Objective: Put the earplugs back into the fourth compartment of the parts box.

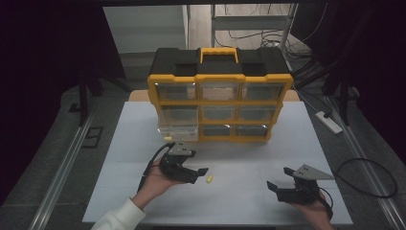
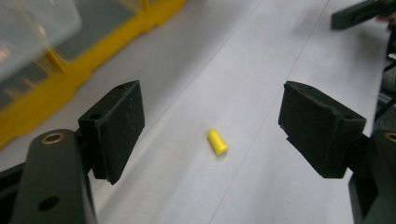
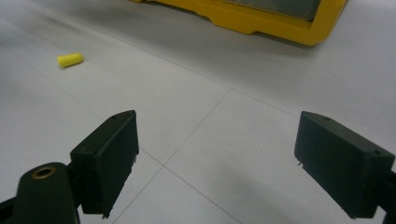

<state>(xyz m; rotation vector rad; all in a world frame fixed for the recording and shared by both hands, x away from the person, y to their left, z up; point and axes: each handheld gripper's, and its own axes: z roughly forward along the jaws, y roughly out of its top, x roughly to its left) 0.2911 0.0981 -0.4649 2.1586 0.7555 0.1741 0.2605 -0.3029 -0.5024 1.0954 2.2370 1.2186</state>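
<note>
Organizer (image 2: 56,60) blurred, cut off

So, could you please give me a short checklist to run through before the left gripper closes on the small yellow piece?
1. Left gripper open, jaws wide apart: ok.
2. Yellow piece lies between the jaws in the left gripper view: ok.
3. Pads touching the piece: not ok; it lies on the white table, apart from both pads.
4. Jaws low enough to grip: cannot tell.
5. Right gripper out of the way: ok; it is open, well to the right.
6. A drawer ready in the yellow organizer: ok; the clear drawer at lower left stands pulled out.
</note>
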